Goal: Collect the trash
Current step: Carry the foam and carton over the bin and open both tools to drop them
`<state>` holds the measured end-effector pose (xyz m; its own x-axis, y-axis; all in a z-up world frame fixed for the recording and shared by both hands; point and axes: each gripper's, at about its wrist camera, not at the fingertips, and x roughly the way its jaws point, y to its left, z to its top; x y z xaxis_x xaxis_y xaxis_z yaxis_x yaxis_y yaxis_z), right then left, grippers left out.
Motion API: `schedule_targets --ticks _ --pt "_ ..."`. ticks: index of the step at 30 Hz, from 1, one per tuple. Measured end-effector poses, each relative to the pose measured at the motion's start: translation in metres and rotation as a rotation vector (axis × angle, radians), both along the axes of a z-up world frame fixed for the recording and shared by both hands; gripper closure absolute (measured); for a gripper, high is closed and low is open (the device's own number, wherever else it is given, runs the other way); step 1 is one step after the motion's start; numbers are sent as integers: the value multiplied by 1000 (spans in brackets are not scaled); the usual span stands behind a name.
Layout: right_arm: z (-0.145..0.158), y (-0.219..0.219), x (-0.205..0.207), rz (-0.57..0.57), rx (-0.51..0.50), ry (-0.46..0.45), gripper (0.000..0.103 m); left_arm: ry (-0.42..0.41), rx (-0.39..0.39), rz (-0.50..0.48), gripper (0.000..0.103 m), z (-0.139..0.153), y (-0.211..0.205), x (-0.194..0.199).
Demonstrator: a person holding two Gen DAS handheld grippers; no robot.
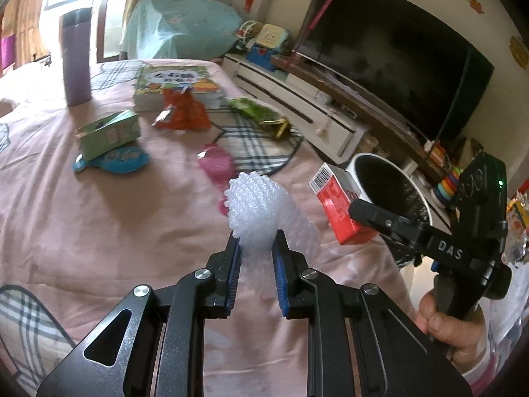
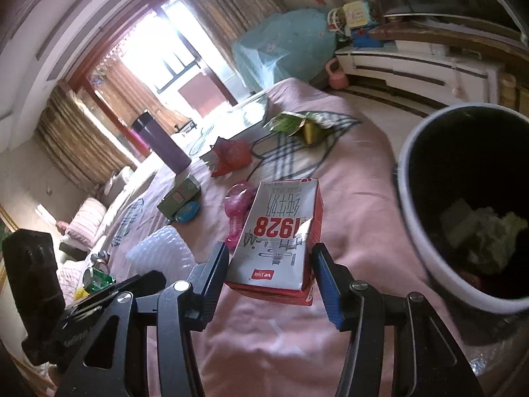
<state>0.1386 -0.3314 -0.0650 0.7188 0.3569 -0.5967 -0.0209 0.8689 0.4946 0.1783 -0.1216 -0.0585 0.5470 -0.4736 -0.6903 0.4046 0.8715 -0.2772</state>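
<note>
Surroundings: the pink bed cover [image 1: 99,225] carries a purple flask [image 1: 76,56] standing upright at the far side, a stack of picture books [image 1: 177,86] beside it, a green box [image 1: 107,134] lying on a blue flat toy [image 1: 120,162], an orange wrapper [image 1: 183,112], a green and gold snack bag [image 1: 264,115] and a pink plastic piece [image 1: 216,163]. A television [image 1: 390,66] on a low white cabinet [image 1: 297,99] stands beyond the bed.

Obstructions: the pink plastic piece lies just beyond the foam net [image 1: 261,218]. In the left wrist view the right claw [image 1: 355,210] and its carton partly cover the near rim of the trash bin [image 1: 357,165].

Left claw [image 1: 255,248]: partly closed, both blue pads pressing the lower part of the white foam net. The net is held above the bed cover, its long axis running forward and upward out of the claw, with a loose flap hanging to the right.

Right claw [image 2: 269,264]: opened to the carton's width, gripping the red and white milk carton [image 2: 281,231] at its near end. The carton's long axis runs forward along the fingers, with the printed "1928" reading upside down. It is held above the bed cover, just left of the bin [image 2: 413,218].

Bin: white wall, dark interior, crumpled scraps visible at the bottom
</note>
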Motion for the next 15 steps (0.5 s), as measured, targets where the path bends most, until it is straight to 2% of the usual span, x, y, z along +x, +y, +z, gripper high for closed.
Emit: schedule_targets --ticks 15 --pt "15 -61 -43 -124 10 -49 51 -29 2 -144 86 21 -79 -15"
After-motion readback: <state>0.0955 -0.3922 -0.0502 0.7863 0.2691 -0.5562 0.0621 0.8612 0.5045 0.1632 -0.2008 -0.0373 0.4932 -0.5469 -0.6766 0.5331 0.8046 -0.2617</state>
